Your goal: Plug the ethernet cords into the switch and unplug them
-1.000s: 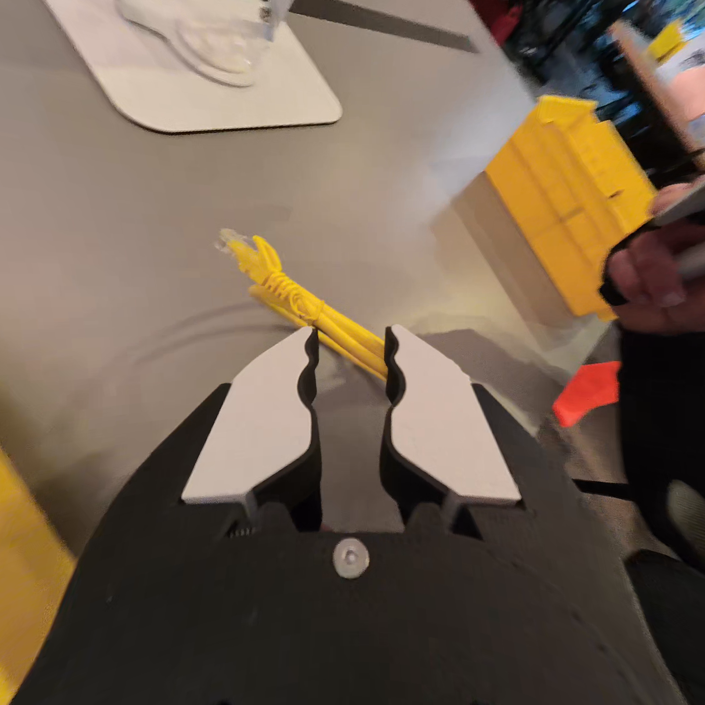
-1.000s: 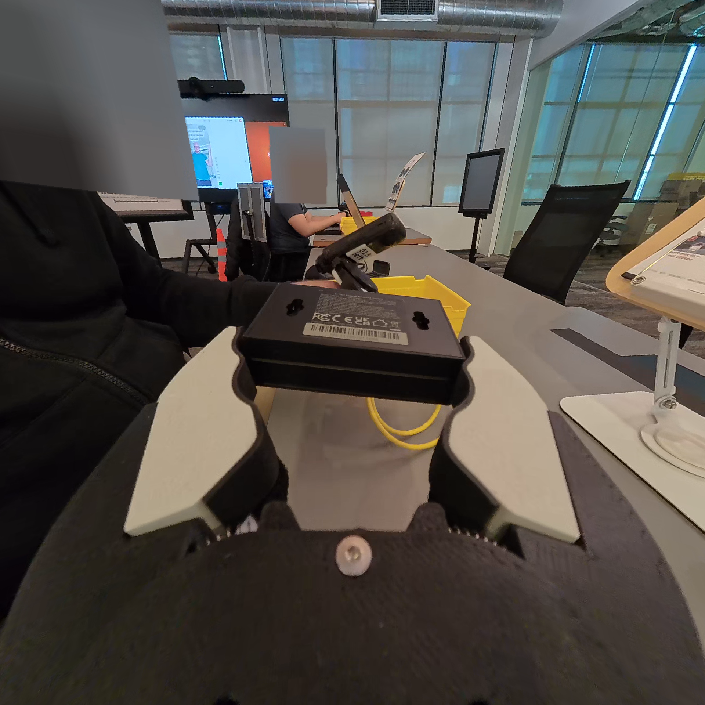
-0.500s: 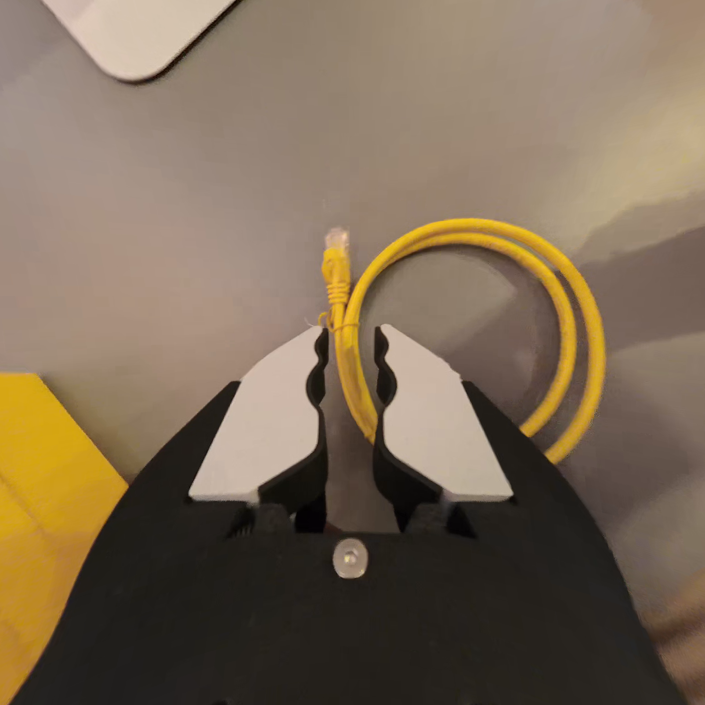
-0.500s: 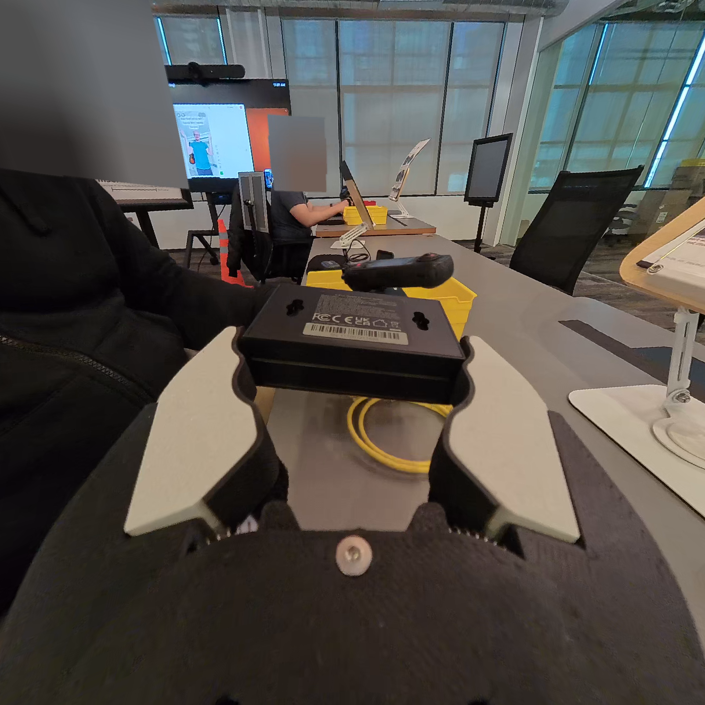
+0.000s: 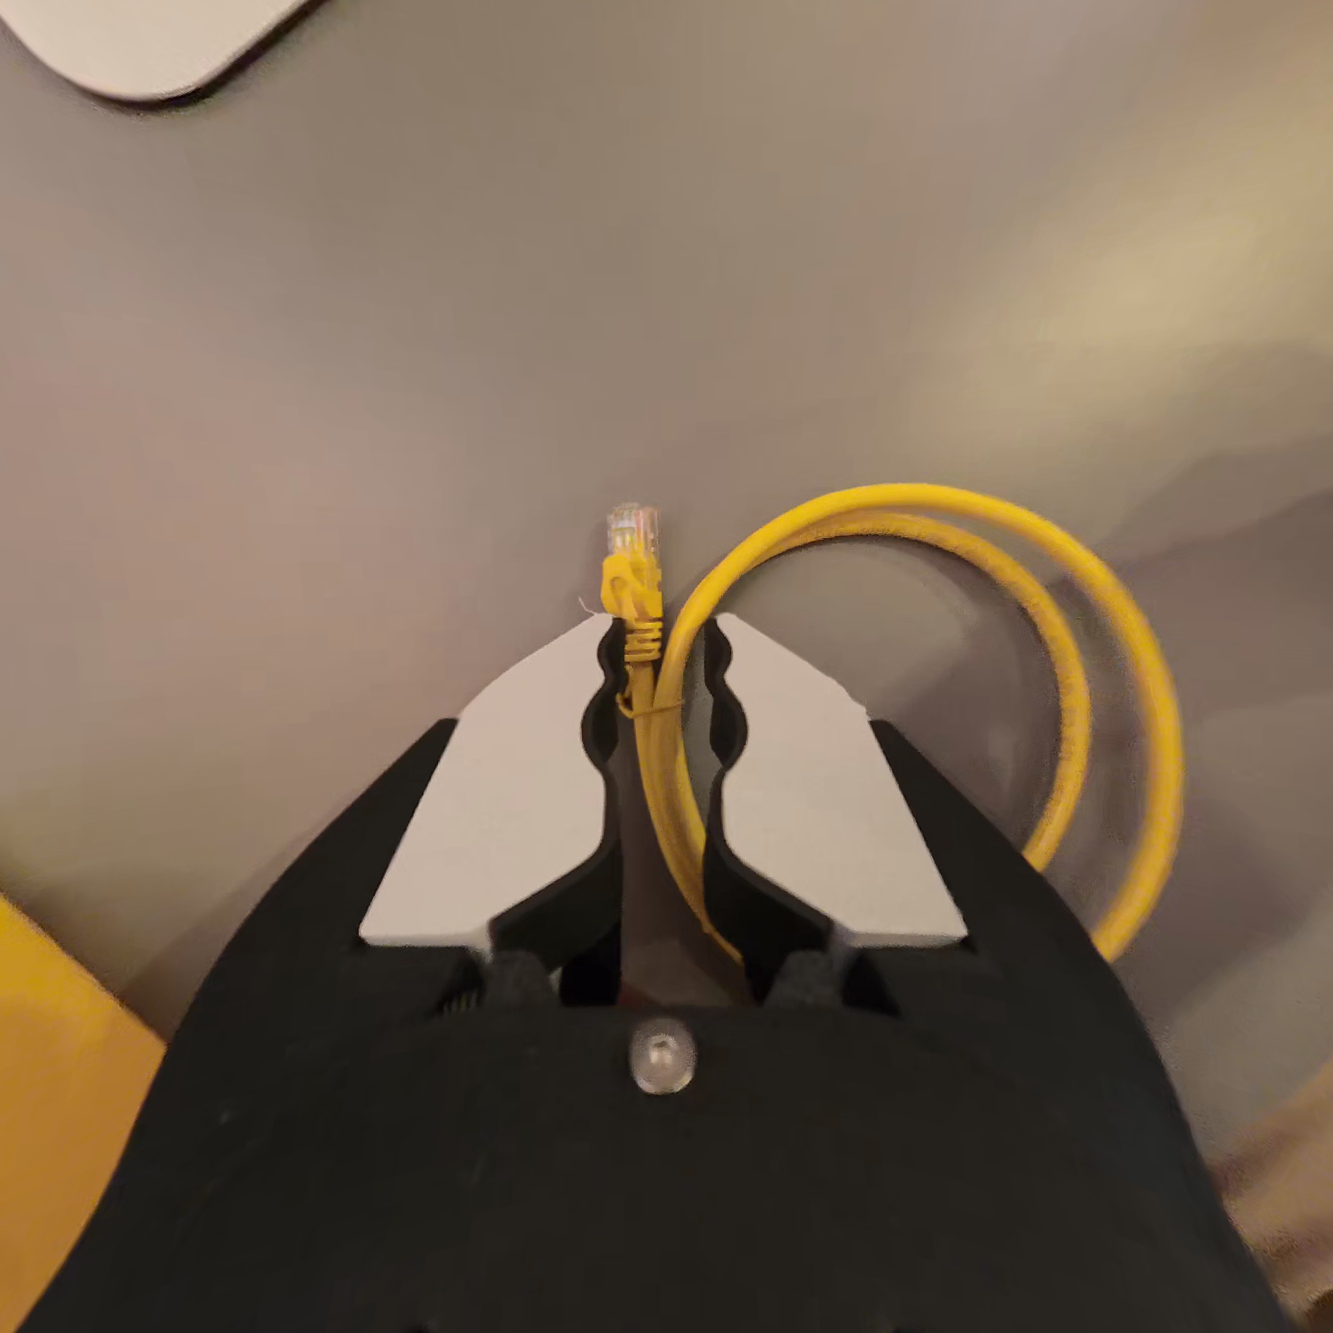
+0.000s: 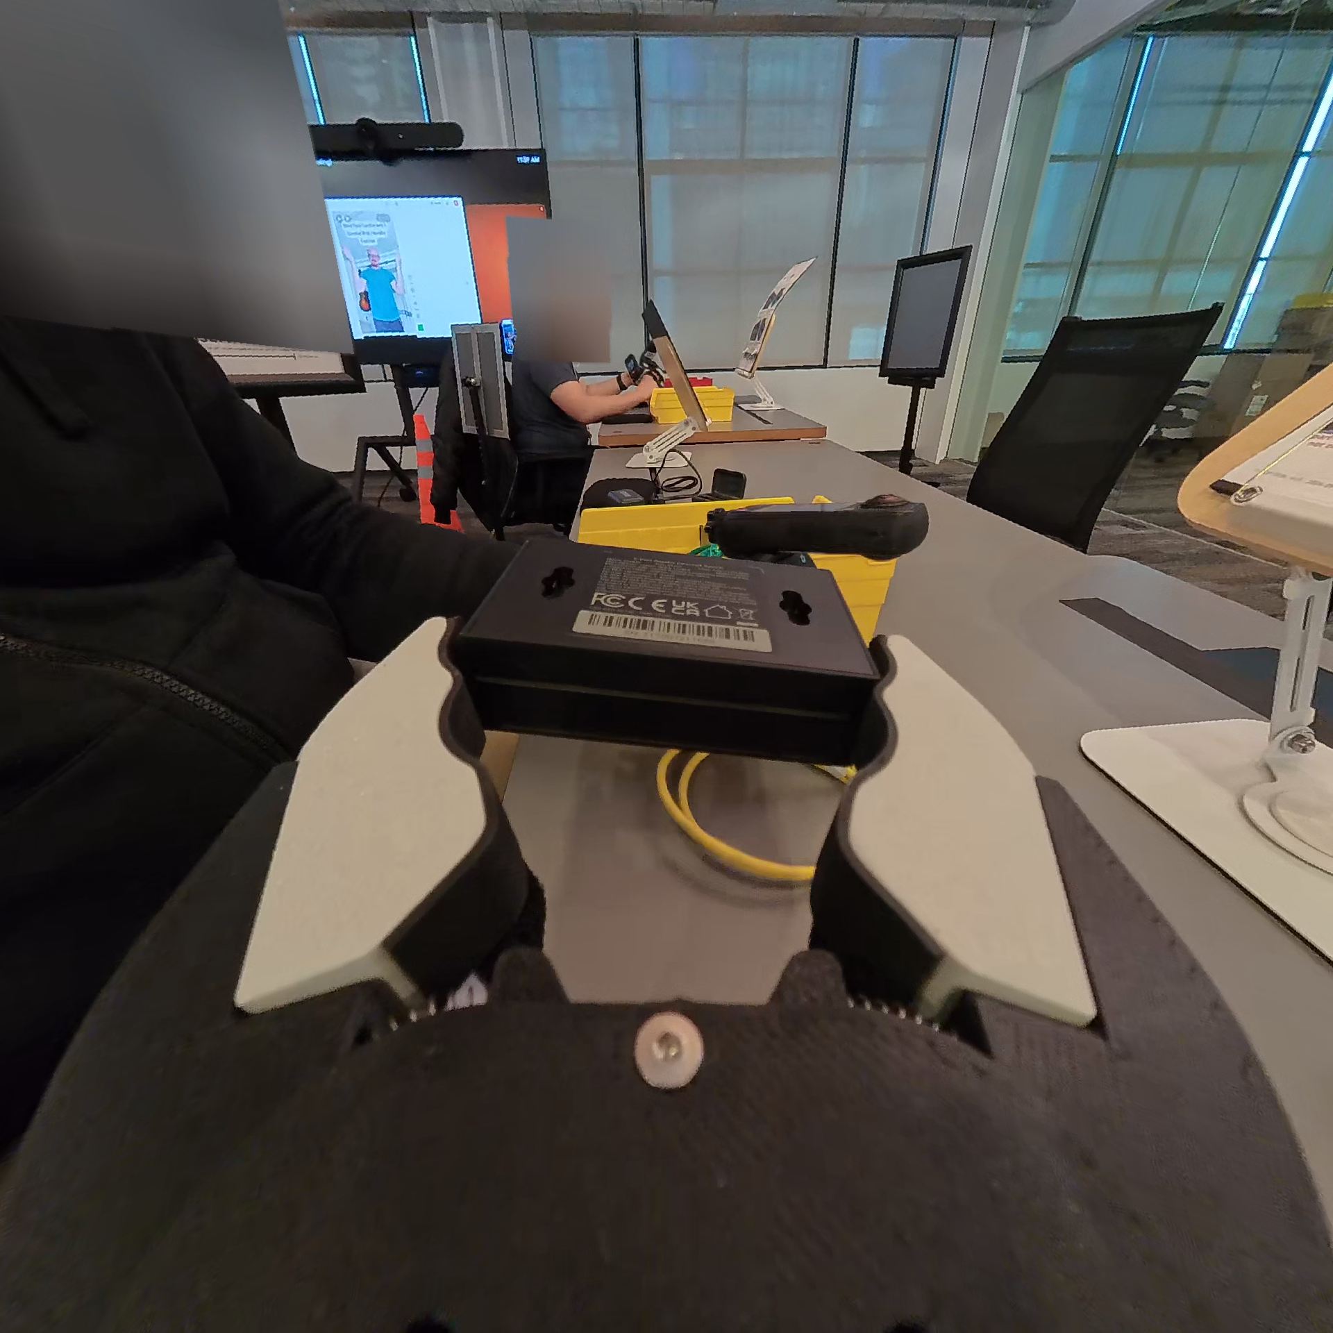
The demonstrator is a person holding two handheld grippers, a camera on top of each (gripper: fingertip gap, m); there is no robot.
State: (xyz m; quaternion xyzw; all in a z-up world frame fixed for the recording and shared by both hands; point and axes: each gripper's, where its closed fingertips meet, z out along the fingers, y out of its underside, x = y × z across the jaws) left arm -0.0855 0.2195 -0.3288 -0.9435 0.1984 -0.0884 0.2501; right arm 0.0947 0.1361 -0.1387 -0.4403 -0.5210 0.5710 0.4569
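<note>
1. Cord (image 5: 938, 505) is lying coiled on the counter (image 5: 361, 361), looking light and floppy; the stiff boot behind its plug (image 5: 633, 530) seems the best grip.
2. Left tongs (image 5: 660, 635) are straddling it, spread.
3. Right tongs (image 6: 663, 692) are pinching the rigid switch (image 6: 663, 649) aloft.

Grey tabletop (image 6: 1010, 599) w/ yellow plastic bin (image 6: 649, 521) at far side; white flat stand base (image 6: 1183, 808) on right. Black mesh office chair (image 6: 1089, 425) beyond. Bkgd: wall screen (image 6: 404, 263), seated person (image 6: 555, 411) at another desk.
</note>
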